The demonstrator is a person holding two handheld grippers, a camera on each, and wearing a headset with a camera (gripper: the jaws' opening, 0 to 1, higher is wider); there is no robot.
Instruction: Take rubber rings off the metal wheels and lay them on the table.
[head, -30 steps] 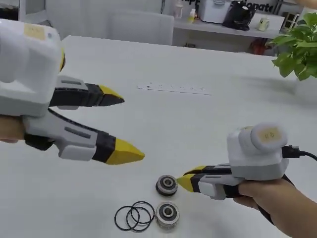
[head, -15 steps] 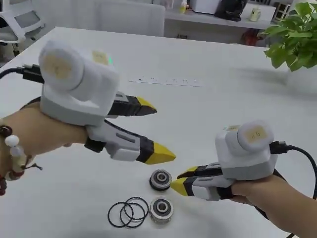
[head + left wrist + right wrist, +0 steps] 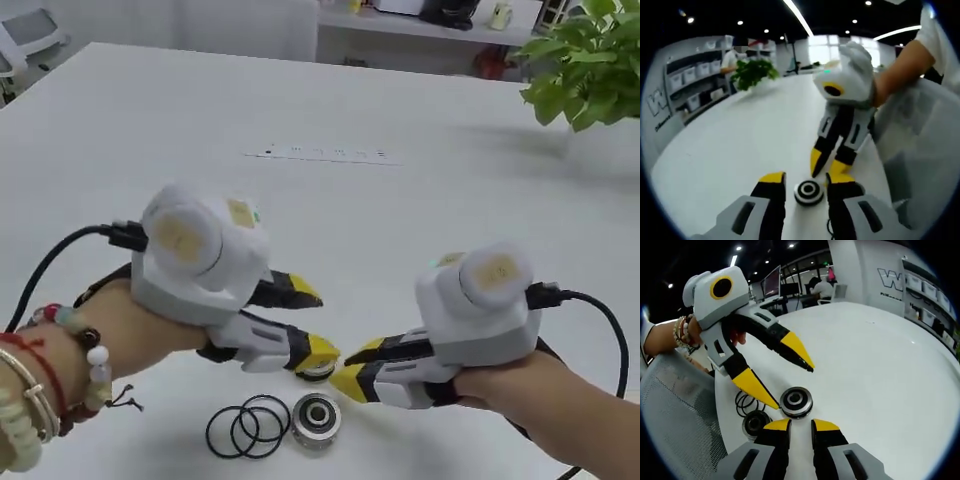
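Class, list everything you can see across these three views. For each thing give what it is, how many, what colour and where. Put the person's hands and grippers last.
Round metal wheels: two, silver and black; near wheel beside the rings, far wheel between the grippers' tips.
Thin rubber rings: three, black, overlapping flat on the table, left of the near wheel.
Leafy potted plant: one, green, far right of the table.
Row of small marks: one, dark, far middle of the table.
Table: one, white, under everything.
Bead bracelets: red, white and pale, on the left wrist.
Left gripper: white-grey, black-and-yellow jaws open either side of the far wheel.
Right gripper: same colours, jaws slightly parted, pointing at the far wheel.
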